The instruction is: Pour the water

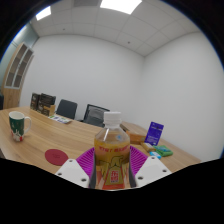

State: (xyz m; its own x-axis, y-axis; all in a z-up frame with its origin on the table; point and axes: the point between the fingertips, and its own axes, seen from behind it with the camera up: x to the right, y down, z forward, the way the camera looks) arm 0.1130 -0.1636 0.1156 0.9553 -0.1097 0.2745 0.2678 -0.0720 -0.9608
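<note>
A plastic bottle [112, 150] with amber liquid, a white cap and a red-and-yellow label stands upright between my two fingers. My gripper [112, 168] is shut on the bottle, with the purple pads [86, 159] pressed against both of its sides. The bottle is held above the wooden table [40, 140]. A green-and-white cup [17, 123] stands on the table to the far left, well beyond the fingers. A flat red round coaster [56, 156] lies on the table just left of the left finger.
A purple box [154, 133] stands right of the bottle, with small teal items [160, 152] by it. Papers [61, 120] lie further back on the table. Dark office chairs [82, 111] line the table's far side before a white wall.
</note>
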